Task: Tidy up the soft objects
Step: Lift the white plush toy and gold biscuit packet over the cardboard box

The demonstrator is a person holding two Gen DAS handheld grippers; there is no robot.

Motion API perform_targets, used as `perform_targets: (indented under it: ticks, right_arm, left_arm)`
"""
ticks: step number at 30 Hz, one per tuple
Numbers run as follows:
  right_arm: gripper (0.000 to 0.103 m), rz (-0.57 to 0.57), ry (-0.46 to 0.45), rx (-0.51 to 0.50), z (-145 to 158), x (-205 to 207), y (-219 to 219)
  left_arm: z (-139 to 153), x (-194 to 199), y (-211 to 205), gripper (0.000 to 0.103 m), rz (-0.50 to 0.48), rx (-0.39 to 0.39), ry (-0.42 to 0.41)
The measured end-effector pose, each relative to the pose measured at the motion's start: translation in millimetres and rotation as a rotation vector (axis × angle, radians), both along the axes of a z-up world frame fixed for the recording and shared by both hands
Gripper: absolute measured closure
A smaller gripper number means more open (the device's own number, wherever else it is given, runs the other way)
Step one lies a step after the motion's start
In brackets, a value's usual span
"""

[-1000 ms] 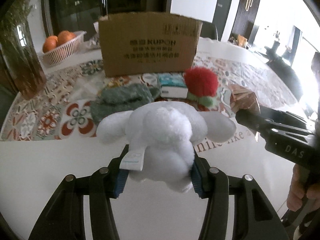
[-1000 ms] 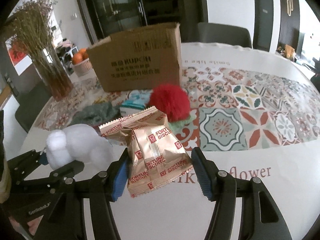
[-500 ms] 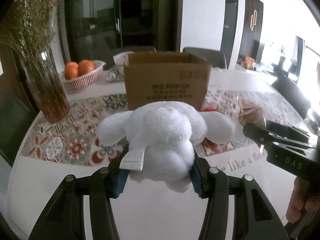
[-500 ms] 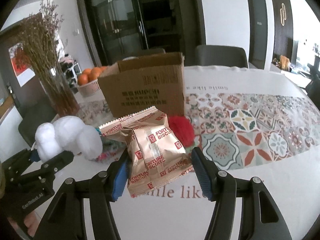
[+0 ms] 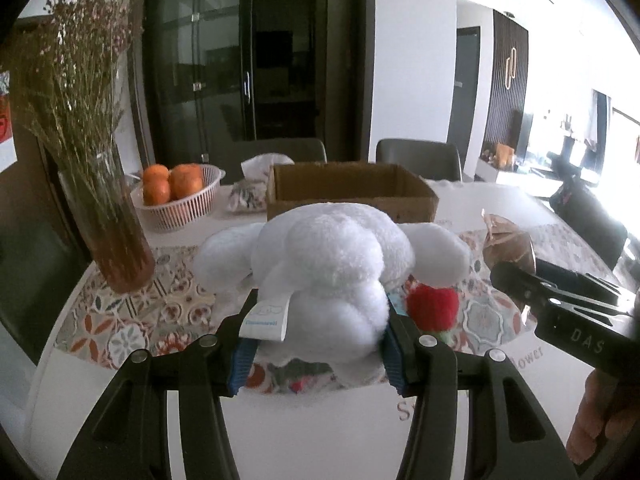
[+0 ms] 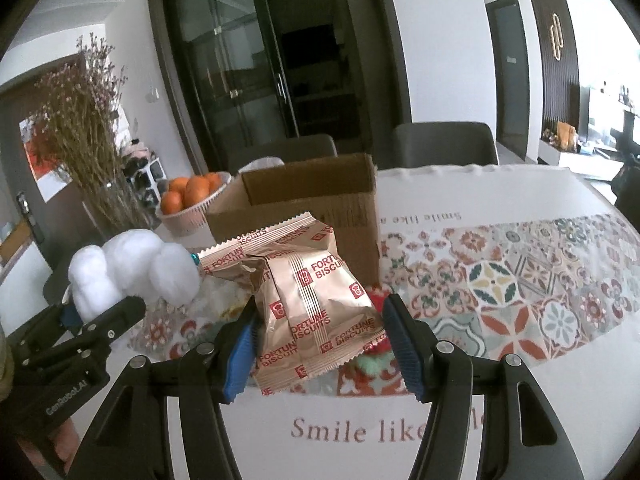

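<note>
While both hover | left claw (image 5: 316,340) clamps plush (image 5: 332,264) | right claw (image 6: 320,344) clamps biscuit bag (image 6: 316,304)

Fluffy plush toy (image 5: 332,256) – glossy foil packet (image 6: 308,304)

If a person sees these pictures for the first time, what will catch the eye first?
First, the white plush toy, held in the left tongs above the table. Next, the golden biscuit packet, gripped by the right tongs. Behind both stands the open cardboard box on the patterned tablecloth.
</note>
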State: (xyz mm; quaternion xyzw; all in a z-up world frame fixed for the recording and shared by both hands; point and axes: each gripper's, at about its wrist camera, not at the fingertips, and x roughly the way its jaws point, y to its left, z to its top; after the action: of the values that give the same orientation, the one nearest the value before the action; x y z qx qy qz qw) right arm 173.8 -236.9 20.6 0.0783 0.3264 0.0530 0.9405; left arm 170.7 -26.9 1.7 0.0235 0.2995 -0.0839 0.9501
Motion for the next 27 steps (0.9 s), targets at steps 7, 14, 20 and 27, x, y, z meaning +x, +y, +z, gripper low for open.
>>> perform_targets:
  ticks: [7, 14, 20, 27]
  right_arm:
    - [0.042, -0.005, -0.042, 0.003, 16.0, 18.4, 0.1]
    - [0.042, -0.003, -0.069, 0.001, 26.1, 42.0, 0.9]
    - [0.042, 0.001, -0.081, 0.004, 32.8, 63.2, 2.1]
    - [0.042, 0.007, -0.086, -0.002, 37.5, 97.3, 2.4]
  left_arm:
    - [13.0, 20.2, 0.7, 0.051, -0.002, -0.011, -0.033]
    - [22.5, 41.8, -1.0, 0.051, -0.002, -0.010, -0.057]
    - [27.9, 65.2, -2.5, 0.051, -0.005, -0.013, -0.069]
    - [28.8, 96.9, -6.2, 0.051, -0.011, -0.004, -0.070]
